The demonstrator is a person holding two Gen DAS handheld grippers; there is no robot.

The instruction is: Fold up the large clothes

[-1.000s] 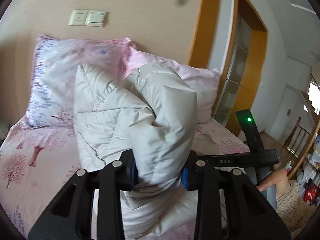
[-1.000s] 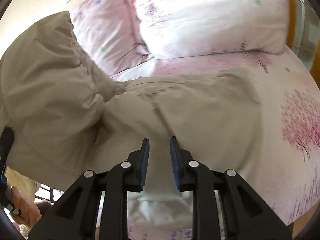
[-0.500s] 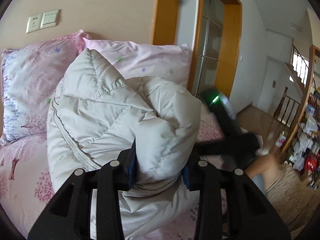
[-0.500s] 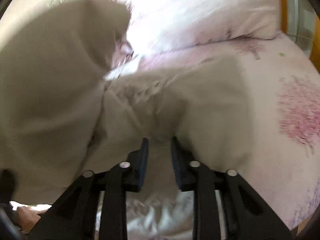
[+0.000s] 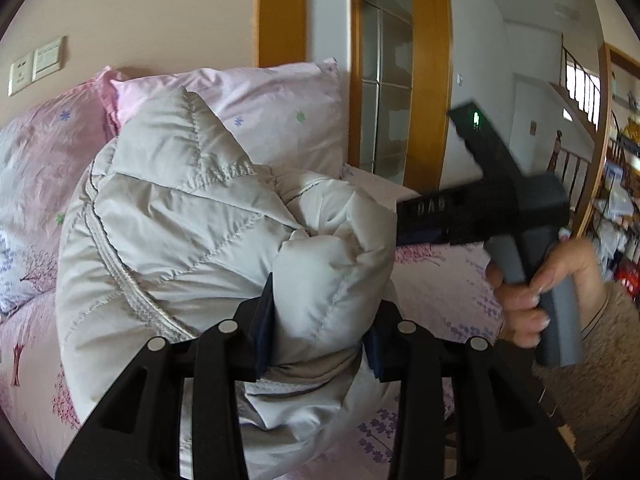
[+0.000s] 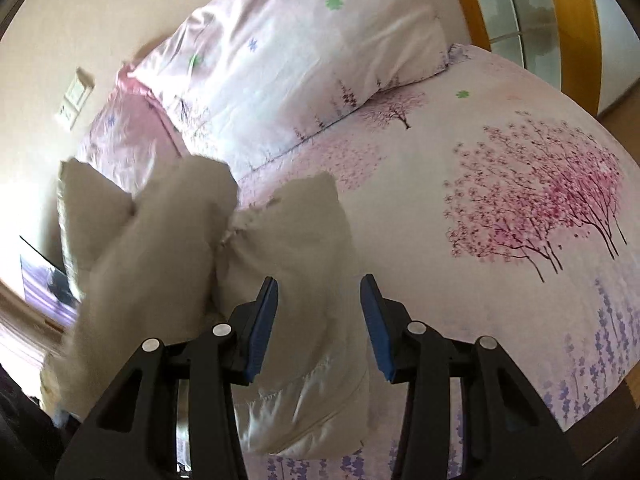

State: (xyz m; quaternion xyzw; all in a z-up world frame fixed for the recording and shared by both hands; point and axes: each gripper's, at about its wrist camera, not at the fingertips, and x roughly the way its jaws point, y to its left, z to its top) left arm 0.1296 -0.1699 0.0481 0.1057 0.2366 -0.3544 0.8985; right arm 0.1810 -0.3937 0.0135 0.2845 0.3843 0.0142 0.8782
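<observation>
A light grey quilted down jacket [image 5: 192, 240] is bunched up over the bed. My left gripper [image 5: 320, 320] is shut on a thick puffy fold of it and holds it lifted. In the right wrist view the jacket [image 6: 304, 248] lies on the bed's near edge, and a fold of it runs up between the blue pads of my right gripper [image 6: 318, 320]. Those jaws are opening and the pads stand clear of the cloth. The left wrist view also shows the right gripper's body [image 5: 500, 200], held by a hand [image 5: 532, 292].
The bed has a pink sheet [image 6: 520, 200] printed with blossom trees, and two pillows [image 6: 300, 48] lean on the wall at its head. A wooden door frame with glass panes [image 5: 400, 80] stands right of the bed. Shelves and stair railing [image 5: 580, 92] lie beyond.
The right gripper's jaws have spread from a tight pinch on the jacket to a wide gap. The left gripper carried its bunched fold rightward, toward the right gripper. Jacket now lies folded over itself.
</observation>
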